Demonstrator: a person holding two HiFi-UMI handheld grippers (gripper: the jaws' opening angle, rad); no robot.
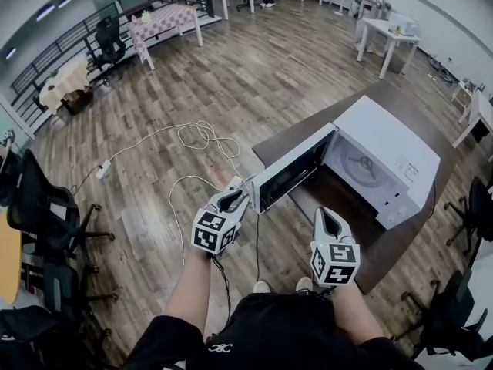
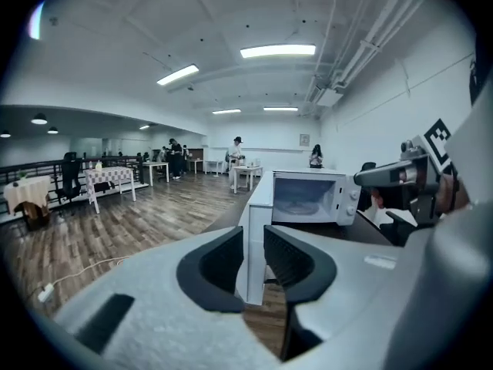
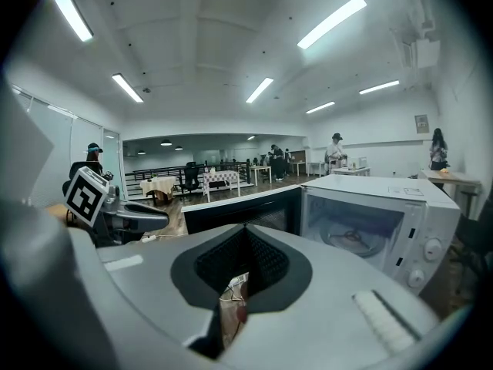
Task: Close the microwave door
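Observation:
A white microwave (image 1: pixel 385 153) stands on a dark brown table (image 1: pixel 389 241) with its door (image 1: pixel 289 169) swung wide open toward the left. My left gripper (image 1: pixel 233 196) is at the door's free end. In the left gripper view its jaws (image 2: pixel 253 241) stand apart, and the door's white edge (image 2: pixel 254 206) shows in the gap without the pads pressing on it. My right gripper (image 1: pixel 326 214) hovers over the table's front edge, short of the open cavity, with its fingertips together and nothing in them. The right gripper view shows the door's dark inner face (image 3: pixel 239 206) and the cavity with its turntable (image 3: pixel 350 233).
A white cable (image 1: pixel 200 137) loops over the wooden floor left of the table. Black office chairs (image 1: pixel 46 206) stand at the left and another chair (image 1: pixel 474 206) at the right. Tables and people are far across the room.

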